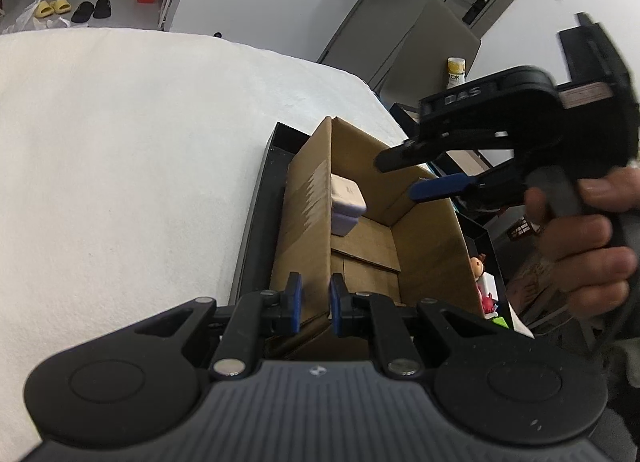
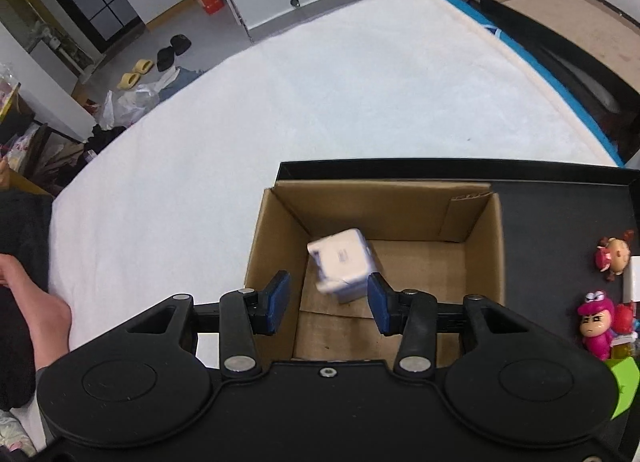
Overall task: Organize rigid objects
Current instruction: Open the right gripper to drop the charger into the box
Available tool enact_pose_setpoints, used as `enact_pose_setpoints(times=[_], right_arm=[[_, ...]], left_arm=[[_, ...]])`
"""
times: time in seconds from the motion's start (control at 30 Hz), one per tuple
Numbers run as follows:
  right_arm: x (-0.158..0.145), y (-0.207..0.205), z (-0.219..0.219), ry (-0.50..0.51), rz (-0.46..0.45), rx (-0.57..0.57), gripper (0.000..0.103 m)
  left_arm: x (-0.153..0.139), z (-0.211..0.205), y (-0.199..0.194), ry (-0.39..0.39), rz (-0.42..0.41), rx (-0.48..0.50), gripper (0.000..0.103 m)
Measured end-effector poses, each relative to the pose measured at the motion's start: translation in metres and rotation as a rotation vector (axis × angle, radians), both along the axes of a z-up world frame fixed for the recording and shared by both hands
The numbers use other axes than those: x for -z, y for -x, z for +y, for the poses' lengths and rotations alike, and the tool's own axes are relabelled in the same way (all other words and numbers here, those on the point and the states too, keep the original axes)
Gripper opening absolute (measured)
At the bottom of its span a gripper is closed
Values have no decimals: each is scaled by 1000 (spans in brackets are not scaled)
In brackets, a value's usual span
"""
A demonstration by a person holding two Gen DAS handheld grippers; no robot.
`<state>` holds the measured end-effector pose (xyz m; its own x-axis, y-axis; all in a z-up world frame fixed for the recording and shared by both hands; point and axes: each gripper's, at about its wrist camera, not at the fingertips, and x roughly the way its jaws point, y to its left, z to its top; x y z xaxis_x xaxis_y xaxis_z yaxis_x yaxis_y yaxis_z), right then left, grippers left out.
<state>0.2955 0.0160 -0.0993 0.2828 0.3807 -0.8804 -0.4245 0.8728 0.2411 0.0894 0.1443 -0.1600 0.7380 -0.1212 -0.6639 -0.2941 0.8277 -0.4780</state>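
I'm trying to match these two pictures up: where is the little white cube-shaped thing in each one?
Left wrist view: the white cube sits right of centre, inside the cardboard box, against its left wall.
Right wrist view: the cube, blurred, is just below centre, on the box floor, beyond the right gripper, whose pads do not touch it.
Shared landmark: the cardboard box, standing in the black tray.
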Motion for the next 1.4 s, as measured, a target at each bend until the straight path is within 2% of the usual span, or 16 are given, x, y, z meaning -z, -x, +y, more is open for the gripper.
enact_pose_setpoints(times=[0.47, 0.73, 1.1, 1.3, 1.4], right_arm=[[-44, 14, -72, -41, -46, 90, 57], [-69, 20, -113, -28, -95, 114, 65], [-74, 23, -166, -20, -107, 204, 67], [-70, 28, -197, -13, -101, 251, 75], [-66, 29, -209, -3, -101, 267, 75]], left_arm=[[-2, 2, 1, 2, -10, -5, 13], [-6, 1, 2, 0, -24, -3, 13], [-7, 4, 4, 22, -39, -3, 13], [-7, 5, 5, 19, -39, -3, 13], [-7, 3, 5, 6, -35, -2, 13]])
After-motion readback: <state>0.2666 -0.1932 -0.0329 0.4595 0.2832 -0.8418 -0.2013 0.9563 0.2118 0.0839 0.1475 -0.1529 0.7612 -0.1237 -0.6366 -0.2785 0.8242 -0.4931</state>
